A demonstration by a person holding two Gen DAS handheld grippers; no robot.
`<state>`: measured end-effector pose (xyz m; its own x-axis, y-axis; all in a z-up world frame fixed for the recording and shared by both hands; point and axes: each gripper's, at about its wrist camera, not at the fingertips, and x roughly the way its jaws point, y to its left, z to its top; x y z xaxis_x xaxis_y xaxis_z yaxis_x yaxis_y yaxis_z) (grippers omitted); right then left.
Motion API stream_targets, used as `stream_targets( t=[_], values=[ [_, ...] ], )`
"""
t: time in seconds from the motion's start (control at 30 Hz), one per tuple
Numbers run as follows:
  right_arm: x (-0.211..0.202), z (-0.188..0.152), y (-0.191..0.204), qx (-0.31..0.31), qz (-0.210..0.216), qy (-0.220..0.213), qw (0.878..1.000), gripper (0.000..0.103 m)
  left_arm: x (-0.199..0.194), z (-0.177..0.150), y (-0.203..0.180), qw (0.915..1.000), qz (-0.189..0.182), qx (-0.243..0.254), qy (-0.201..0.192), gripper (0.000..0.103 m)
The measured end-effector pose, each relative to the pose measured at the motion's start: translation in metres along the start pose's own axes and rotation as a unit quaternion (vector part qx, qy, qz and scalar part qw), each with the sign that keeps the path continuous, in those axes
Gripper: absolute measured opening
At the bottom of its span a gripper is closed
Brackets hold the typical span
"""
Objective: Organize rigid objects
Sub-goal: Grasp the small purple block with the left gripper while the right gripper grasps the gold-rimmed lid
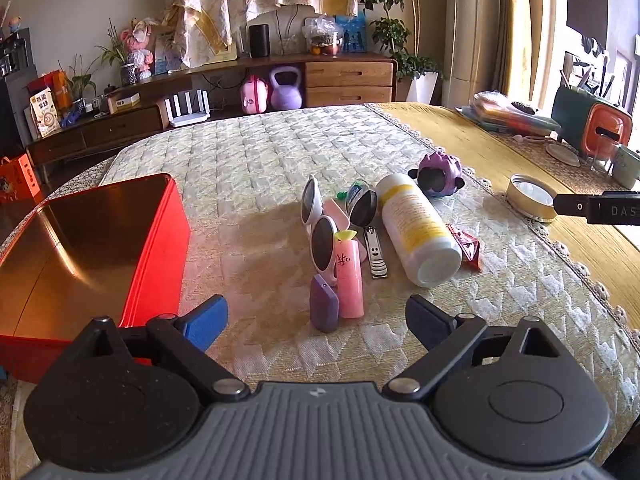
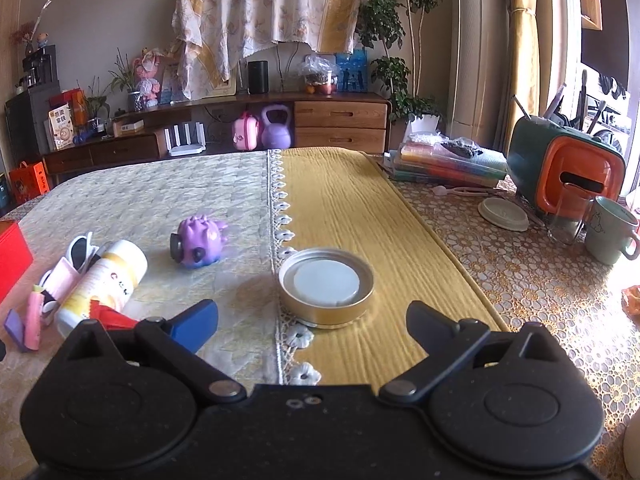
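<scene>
An open red tin box with a gold inside stands at the left on the quilted table cover. Beside it lies a cluster: white sunglasses, a pink tube, a small purple block, a nail clipper, a white bottle on its side, a red packet and a purple toy. My left gripper is open, its jaws on either side of the purple block and pink tube without touching them. My right gripper is open just short of a round metal lid on the yellow runner.
At the right stand a pale green mug, a glass, a green and orange holder, a stack of books and a round coaster. The red box's corner shows at the left edge of the right wrist view.
</scene>
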<state>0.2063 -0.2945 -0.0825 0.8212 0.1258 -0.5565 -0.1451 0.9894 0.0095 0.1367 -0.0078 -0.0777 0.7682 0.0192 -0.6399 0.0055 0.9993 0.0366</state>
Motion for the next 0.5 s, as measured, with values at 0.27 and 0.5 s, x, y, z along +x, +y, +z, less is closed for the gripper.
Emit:
stream_targets(
  t=[0.27, 0.5],
  values=[
    [0.031, 0.006, -0.007, 0.009, -0.006, 0.016, 1.0, 0.098, 0.018, -0.001, 0.005, 0.9999, 0.004, 0.003, 0.016, 0.058],
    [0.053, 0.009, -0.009, 0.013, -0.005, 0.026, 1.0, 0.096, 0.023, -0.001, 0.012, 0.9996, -0.017, -0.011, 0.021, 0.044]
  ],
)
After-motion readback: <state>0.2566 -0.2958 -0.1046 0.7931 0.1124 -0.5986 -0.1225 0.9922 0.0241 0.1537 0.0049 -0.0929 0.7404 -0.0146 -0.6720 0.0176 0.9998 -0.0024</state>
